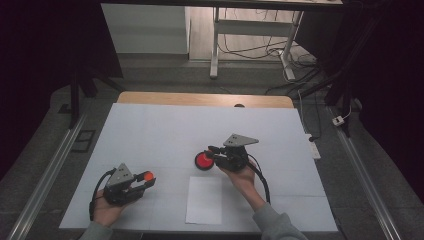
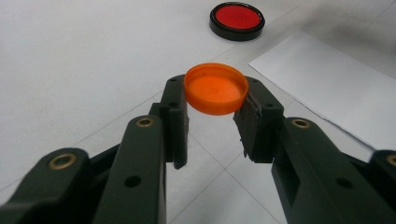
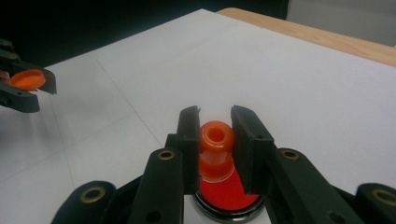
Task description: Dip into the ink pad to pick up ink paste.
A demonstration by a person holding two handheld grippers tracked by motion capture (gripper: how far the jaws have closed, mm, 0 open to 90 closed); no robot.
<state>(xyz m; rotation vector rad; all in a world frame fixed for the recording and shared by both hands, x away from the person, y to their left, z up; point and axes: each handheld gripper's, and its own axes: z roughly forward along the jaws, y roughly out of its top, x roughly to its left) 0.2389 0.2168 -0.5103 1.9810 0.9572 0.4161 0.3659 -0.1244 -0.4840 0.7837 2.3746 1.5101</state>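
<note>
Holding one orange cap (image 2: 215,88), one stamp (image 3: 216,151); two grippers, one pad (image 1: 203,161).

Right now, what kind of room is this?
Probably a lab or workshop for recording hand tasks: a white-covered table, cables on the floor beside a metal desk frame, and dark stands around it.

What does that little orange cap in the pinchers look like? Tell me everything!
The orange cap is a small round lid, plastic by its look, with a raised rim and a smooth, shallow hollow facing up. It lies flat, lifted off the white table, squeezed at its sides between the two black jaws of the left gripper.
</note>
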